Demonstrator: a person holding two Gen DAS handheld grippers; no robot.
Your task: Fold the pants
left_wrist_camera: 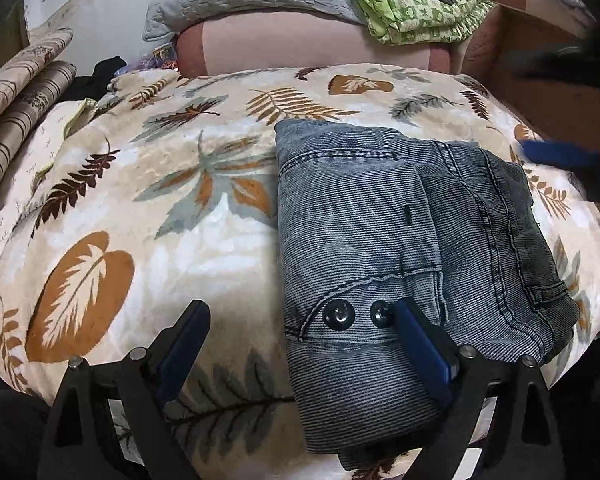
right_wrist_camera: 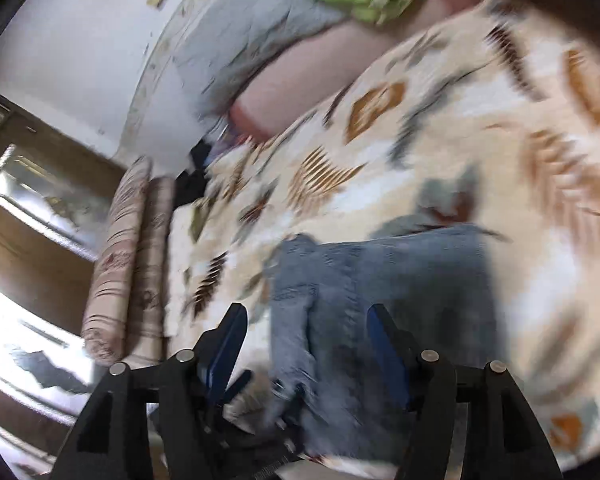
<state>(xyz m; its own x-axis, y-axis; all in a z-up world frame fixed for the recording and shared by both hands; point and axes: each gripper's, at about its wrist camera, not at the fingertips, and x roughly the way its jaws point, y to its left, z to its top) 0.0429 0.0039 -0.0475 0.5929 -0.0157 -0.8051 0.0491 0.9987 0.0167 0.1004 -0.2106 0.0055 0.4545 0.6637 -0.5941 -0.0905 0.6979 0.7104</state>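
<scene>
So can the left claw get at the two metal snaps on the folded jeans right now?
Probably yes. The left claw stands open right over the folded jeans, and the snaps lie uncovered between its fingers with nothing on top.

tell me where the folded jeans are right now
In the left wrist view the folded jeans lie right of centre on the leaf-print blanket, just ahead of the open left gripper, whose right finger overlaps their near edge.

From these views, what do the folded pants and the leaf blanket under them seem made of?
Folded pants: likely faded blue-grey denim; fine ribbed weave, dark double stitching, metal snaps. Leaf blanket: probably plush fleece; soft, slightly shiny nap with printed leaves.
</scene>
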